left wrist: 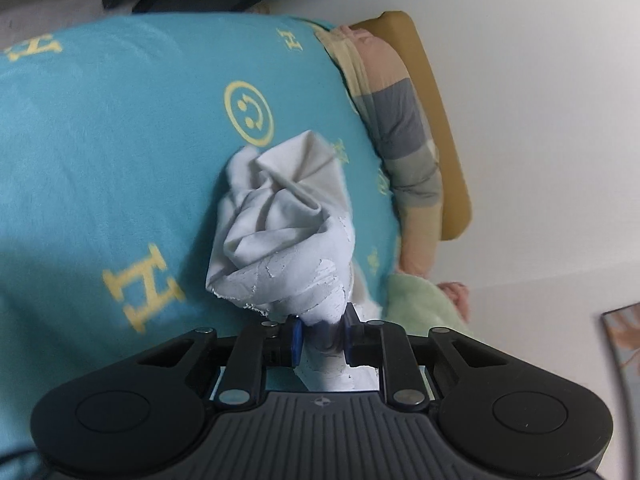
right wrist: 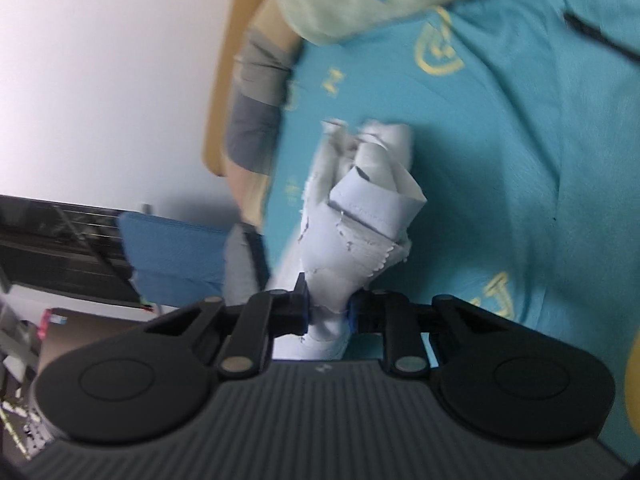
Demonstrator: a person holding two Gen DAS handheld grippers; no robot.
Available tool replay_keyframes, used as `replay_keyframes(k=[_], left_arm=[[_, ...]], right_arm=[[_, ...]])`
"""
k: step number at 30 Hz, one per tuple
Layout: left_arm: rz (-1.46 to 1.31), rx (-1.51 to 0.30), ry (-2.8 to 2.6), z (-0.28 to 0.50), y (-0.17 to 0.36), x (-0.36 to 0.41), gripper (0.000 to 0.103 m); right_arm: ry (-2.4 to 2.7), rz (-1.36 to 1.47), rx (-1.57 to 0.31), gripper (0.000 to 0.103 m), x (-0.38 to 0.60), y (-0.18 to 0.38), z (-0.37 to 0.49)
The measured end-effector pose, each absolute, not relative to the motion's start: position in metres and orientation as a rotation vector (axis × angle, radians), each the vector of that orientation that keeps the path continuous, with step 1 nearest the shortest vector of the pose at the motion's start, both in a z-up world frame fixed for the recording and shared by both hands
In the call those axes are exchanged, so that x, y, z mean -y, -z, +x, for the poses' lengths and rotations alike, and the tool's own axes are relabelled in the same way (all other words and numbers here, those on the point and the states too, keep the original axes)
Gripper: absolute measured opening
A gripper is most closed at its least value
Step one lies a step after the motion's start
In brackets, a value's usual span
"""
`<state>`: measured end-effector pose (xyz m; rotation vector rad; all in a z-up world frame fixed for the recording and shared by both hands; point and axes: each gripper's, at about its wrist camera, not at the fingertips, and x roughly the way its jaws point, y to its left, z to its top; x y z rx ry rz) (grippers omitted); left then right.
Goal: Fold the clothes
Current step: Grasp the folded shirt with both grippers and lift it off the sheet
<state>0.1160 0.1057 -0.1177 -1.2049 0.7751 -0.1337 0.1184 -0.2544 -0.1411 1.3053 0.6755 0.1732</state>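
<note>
Crumpled white cloth garment (left wrist: pixel 280 232) hangs bunched above the turquoise patterned bedspread (left wrist: pixel 120 160), clamped by left gripper (left wrist: pixel 320 338) and right gripper (right wrist: pixel 328 314), its length running away from both.

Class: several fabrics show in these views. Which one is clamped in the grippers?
The white garment, bunched and crumpled. The teal blanket with yellow prints lies spread beneath it, and the striped pillow sits aside.

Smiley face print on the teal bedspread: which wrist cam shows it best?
Left wrist. The smiley face print is whole and sharp on the teal bedspread, beyond the white garment. The right wrist view shows it only blurred and partly cut off by a pale green cloth.
</note>
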Motion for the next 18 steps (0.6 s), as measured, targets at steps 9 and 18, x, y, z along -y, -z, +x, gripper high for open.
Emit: replay_keyframes(k=[9,18], left_arm=[[-1.172,-0.893,0.25,0.089,0.046,-0.047,0.02],[-1.052,-0.968,0.473,0.111,-0.028,0.111,0.02]], right_arm=[[-0.12,1.271,-0.575,0.021,0.319,0.064,0.038],[-0.009,1.21,-0.469,0.021,0.434,-0.017,-0.017]])
